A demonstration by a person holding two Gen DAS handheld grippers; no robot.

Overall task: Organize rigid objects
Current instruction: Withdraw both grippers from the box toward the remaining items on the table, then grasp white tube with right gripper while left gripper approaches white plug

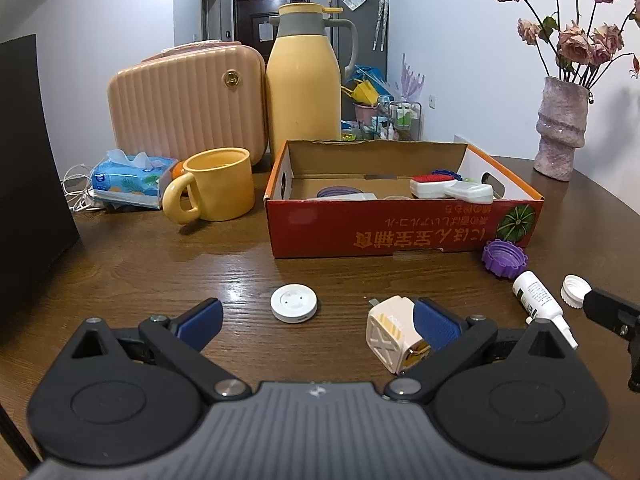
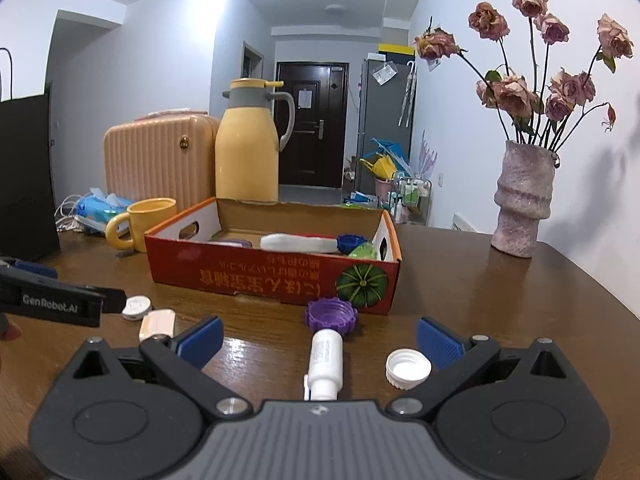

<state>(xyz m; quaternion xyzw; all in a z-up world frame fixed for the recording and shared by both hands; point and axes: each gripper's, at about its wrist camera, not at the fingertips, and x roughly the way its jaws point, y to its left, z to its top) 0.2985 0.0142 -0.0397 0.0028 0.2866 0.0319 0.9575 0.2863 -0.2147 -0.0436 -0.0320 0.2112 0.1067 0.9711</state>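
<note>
A red cardboard box (image 1: 400,232) stands on the wooden table with several small items inside; it also shows in the right wrist view (image 2: 272,276). My left gripper (image 1: 316,322) is open, low over the table. A white round disc (image 1: 294,303) lies between its fingers, and a cream plug adapter (image 1: 394,330) leans against its right pad (image 1: 434,322). My right gripper (image 2: 320,338) is open. A small white bottle (image 2: 325,364) and a white cap (image 2: 408,368) lie between its fingers. A purple lid (image 2: 331,315) lies just beyond the bottle, by the box.
A yellow mug (image 1: 218,190), yellow thermos (image 1: 304,80), pink case (image 1: 188,104) and tissue pack (image 1: 130,180) stand behind left. A pink vase (image 2: 522,200) of dried roses stands at the right. A black box (image 1: 28,184) stands at the left edge.
</note>
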